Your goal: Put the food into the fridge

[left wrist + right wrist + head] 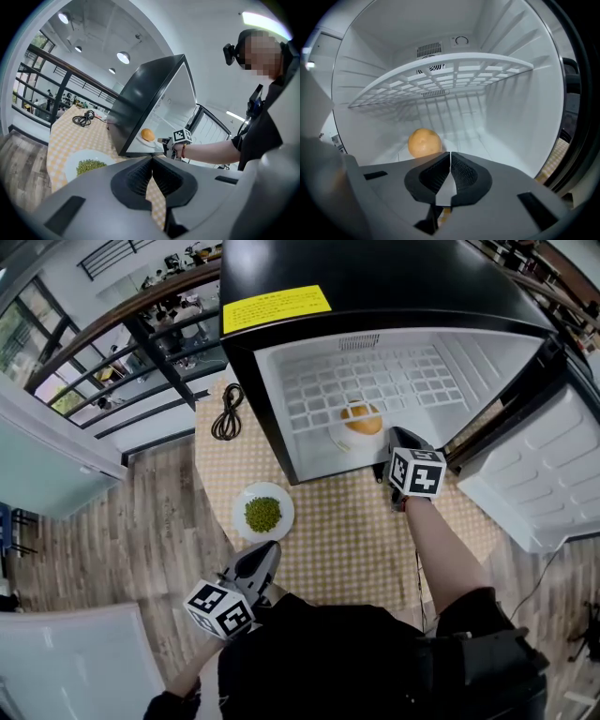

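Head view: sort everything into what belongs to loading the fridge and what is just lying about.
Belongs to the job:
- open fridge
- bun on its white plate, inside the fridge
- plate of green peas on the table

Just lying about:
- coiled black cable beside the fridge

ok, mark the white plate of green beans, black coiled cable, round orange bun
white plate of green beans (263,487), head view, upper rim.
black coiled cable (225,427), head view, coil middle.
round orange bun (362,419), head view, top.
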The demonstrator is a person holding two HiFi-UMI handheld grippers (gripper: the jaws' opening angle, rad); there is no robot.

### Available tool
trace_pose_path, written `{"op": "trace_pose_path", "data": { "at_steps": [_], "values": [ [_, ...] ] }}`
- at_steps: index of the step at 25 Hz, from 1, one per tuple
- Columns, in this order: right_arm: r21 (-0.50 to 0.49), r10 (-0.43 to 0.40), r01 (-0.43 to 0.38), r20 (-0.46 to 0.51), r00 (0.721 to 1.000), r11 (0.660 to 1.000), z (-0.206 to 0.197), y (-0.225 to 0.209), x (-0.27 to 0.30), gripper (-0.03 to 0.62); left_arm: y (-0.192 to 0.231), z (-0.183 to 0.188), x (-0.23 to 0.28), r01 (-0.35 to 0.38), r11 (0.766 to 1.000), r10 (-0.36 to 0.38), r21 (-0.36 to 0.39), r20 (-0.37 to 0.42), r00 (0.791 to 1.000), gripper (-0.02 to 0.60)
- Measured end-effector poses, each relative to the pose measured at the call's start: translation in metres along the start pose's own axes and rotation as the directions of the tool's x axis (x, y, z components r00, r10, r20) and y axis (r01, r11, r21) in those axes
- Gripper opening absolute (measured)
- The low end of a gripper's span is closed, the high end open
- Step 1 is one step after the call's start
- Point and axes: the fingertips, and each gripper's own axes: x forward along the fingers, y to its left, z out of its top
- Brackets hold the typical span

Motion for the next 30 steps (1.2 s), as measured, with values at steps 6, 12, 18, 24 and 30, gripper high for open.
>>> {"op": "trace_pose_path", "data": {
  "at_steps": [6, 12, 18, 24, 30],
  "values": [
    [0.106, -0.006, 0.005, 0.012, 1.0, 0.994, -0.008, -0.001, -0.029, 0.016, -0.013, 0.028, 0.011, 0.071, 0.995, -0.072, 0.064, 0.025, 0.997, 0.011],
    [0.233, -0.045, 0.043, 0.004, 0.999, 0.971, -0.028, -0.002, -0.079, 0.016, -0.028, 0.043, 0.034, 0.18, 0.98, -0.183, 0.087, 0.023, 0.983, 0.011],
    [0.272, -0.09, 0.091, -0.014, 0.996, 0.958, -0.061, 0.012, -0.138, 0.015, -0.054, 0.045, 0.047, 0.328, 0.936, -0.329, 0.124, -0.013, 0.944, 0.011],
    [0.292, -0.129, 0.128, -0.015, 0.991, 0.948, -0.084, 0.032, -0.19, 0.015, -0.079, 0.033, 0.047, 0.434, 0.887, -0.431, 0.157, -0.058, 0.901, 0.011],
    [0.24, -0.113, 0.091, 0.077, 0.991, 0.967, -0.079, 0.062, -0.241, 0.015, -0.114, 0.015, 0.039, 0.496, 0.85, -0.489, 0.176, -0.082, 0.868, 0.011]
  ]
}}
